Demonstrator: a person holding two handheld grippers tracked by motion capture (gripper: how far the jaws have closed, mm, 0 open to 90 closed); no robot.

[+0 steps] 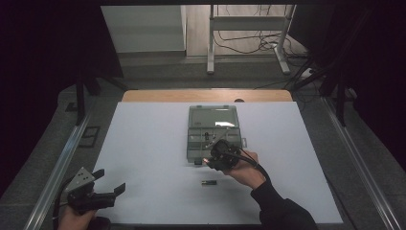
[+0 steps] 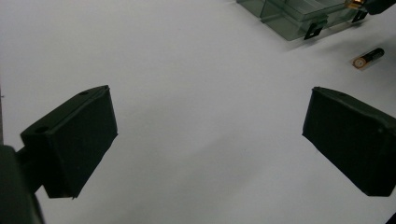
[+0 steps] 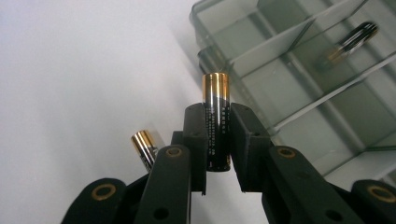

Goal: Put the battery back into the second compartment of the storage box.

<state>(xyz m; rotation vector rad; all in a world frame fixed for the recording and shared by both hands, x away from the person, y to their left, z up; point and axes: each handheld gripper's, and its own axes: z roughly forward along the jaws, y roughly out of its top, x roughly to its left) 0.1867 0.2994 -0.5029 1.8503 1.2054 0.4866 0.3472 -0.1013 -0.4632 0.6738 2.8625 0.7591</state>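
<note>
My right gripper (image 1: 209,161) is shut on a black-and-gold battery (image 3: 215,93), which stands upright between its jaws. It hangs just in front of a clear compartment box (image 1: 192,143) with its lid open in the middle of the white mat. A second battery (image 1: 208,183) lies loose on the mat near the box's front; in the right gripper view this battery (image 3: 144,148) sits left of the jaws. A third battery (image 3: 353,41) rests in one of the box's compartments (image 3: 299,74). My left gripper (image 1: 111,181) stands open at the mat's near left corner, nothing between its pads (image 2: 77,140).
The white mat (image 1: 143,143) covers most of the table, with a wooden strip (image 1: 206,95) at its far edge. Metal rails (image 1: 62,163) run along both sides. In the left gripper view the box's corner (image 2: 299,21) and the loose battery (image 2: 368,58) lie at the upper right.
</note>
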